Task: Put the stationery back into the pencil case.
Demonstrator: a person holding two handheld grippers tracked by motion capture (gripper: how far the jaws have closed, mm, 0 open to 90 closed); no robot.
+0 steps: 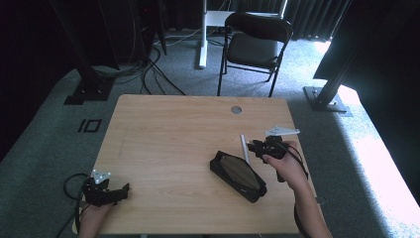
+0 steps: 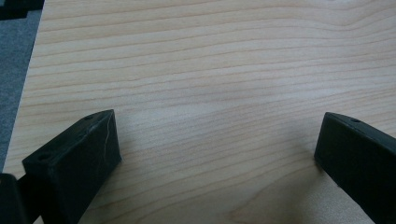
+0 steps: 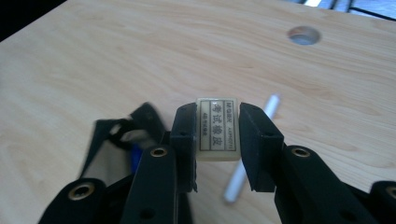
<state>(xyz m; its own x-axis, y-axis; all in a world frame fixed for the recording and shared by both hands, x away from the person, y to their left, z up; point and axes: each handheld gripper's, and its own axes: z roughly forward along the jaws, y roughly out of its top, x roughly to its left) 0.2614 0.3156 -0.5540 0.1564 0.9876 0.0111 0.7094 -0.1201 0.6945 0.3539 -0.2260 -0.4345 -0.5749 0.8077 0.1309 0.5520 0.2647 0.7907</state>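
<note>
While the eraser (image 3: 217,129) sits pinched between the two black jaws of the right gripper (image 3: 217,135), label facing up, it's held above the wooden table (image 1: 168,134), so nothing's resting on the surface there. Right below and beside it lies a white pen (image 3: 252,145), and just left of that the black pencil case (image 1: 237,175), unzipped and lying open. Way over at the near left corner, the left gripper (image 1: 124,189) has its jaws spread wide with only bare wood between them.
</note>
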